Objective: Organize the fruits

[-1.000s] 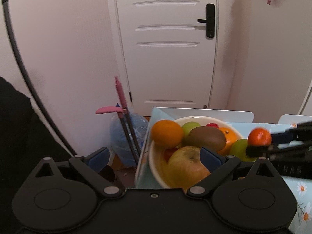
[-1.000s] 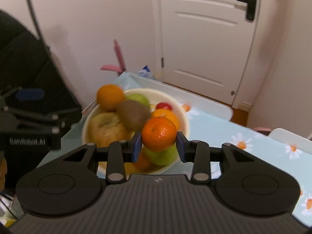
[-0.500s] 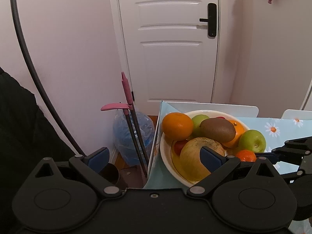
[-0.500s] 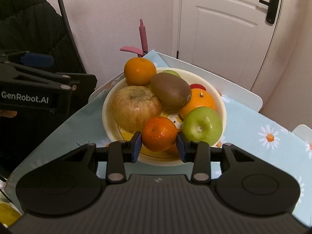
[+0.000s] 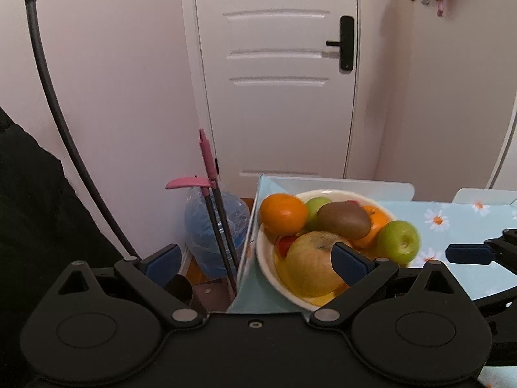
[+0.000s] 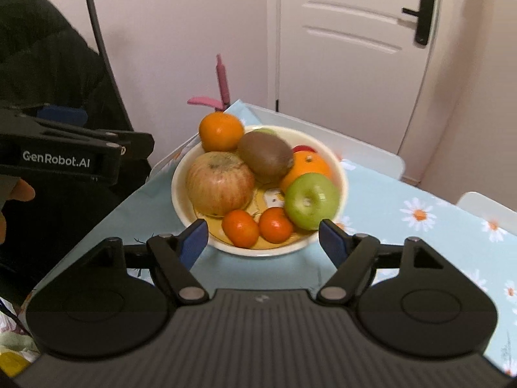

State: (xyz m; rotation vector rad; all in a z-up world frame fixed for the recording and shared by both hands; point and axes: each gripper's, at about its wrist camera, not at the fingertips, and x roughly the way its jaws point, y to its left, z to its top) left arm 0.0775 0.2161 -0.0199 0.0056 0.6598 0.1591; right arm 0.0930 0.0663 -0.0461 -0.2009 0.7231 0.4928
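Your right hand-held gripper (image 6: 260,237) stands with its jaws wide apart, nothing between them, the blue pads either side of the near rim of the fruit bowl (image 6: 342,174). Your left hand-held gripper (image 5: 255,260) is likewise spread wide and empty; its right pad overlaps the big apple in the picture, but contact cannot be judged.

Right wrist view — looks down into the bowl, so the contents read clearly: a large yellow-red apple (image 6: 219,182) at the left, a kiwi (image 6: 265,155) lying on top toward the back, an orange (image 6: 221,131) perched on the far-left rim, a second orange (image 6: 307,168) behind a green apple (image 6: 311,200) at the right, and two small mandarins (image 6: 240,228) side by side at the near edge, touching each other. A bit of red fruit and a green one peek out at the back; too hidden to name.

Left wrist view — sees the same bowl (image 5: 268,268) from low at the side. The mandarins are hidden here behind the large apple (image 5: 311,266). The kiwi (image 5: 344,220), the rim orange (image 5: 283,213) and the green apple (image 5: 398,237) show. This view alone shows that the bowl sits at the corner of the table (image 5: 458,278), on a blue daisy-print cloth, and that beside the table stand a water jug (image 5: 210,236) and pink-handled poles (image 5: 206,158) on the floor.

You can see your right gripper's blue pad (image 5: 468,253) at the right edge of the left view, low over the cloth, apart from the bowl.
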